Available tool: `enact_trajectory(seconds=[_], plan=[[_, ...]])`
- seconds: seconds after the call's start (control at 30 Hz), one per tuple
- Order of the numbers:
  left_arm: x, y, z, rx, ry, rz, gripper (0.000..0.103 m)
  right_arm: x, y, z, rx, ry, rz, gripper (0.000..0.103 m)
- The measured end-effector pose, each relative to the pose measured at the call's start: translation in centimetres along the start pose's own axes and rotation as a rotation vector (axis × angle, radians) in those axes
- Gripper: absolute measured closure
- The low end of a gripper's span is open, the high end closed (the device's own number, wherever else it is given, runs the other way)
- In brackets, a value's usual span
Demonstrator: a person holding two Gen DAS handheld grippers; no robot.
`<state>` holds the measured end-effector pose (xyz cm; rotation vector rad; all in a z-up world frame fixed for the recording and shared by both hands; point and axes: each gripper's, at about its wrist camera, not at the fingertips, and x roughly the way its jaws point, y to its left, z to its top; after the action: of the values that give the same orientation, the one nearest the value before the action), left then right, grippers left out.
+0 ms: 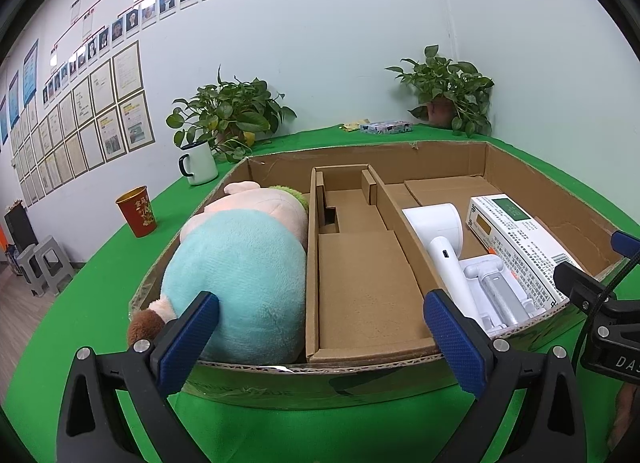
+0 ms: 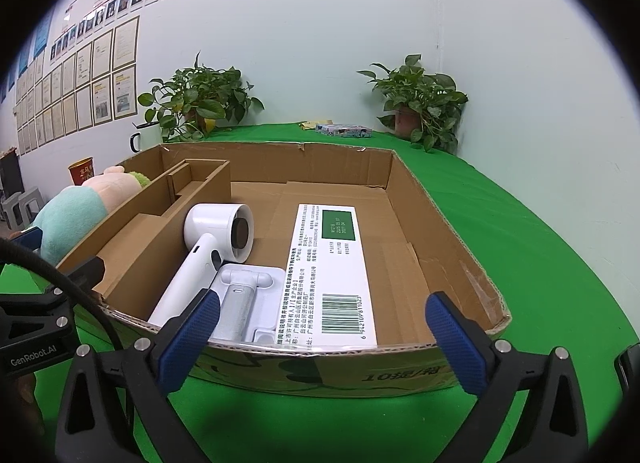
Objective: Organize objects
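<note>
Cardboard tray (image 2: 404, 171) on the green counter (image 2: 540, 247) already holds a plush toy (image 1: 244, 263) at left, and at right a white hair dryer (image 2: 208, 247), a white stand (image 2: 248, 295) and a long medicine box (image 2: 332, 275) whose length runs straight away from the right tool (image 2: 320, 339). Both the right tool and the left tool (image 1: 320, 339) hover just short of the near wall, jaws wide apart and empty. Loose items remain on the counter, and the red cup (image 1: 137, 212) left of the tray lies nearer the left hand.
</note>
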<state>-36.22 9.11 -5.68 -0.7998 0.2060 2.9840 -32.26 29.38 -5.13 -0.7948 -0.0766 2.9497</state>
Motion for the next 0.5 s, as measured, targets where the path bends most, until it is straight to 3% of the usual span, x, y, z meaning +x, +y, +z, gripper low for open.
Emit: enact_trajectory(seconds=[0.5], plan=[[-0.02,0.18,-0.07,-0.007,0.003,-0.008,0.0,0.11,-0.42,0.03,0.005,-0.001,0.014,0.001]])
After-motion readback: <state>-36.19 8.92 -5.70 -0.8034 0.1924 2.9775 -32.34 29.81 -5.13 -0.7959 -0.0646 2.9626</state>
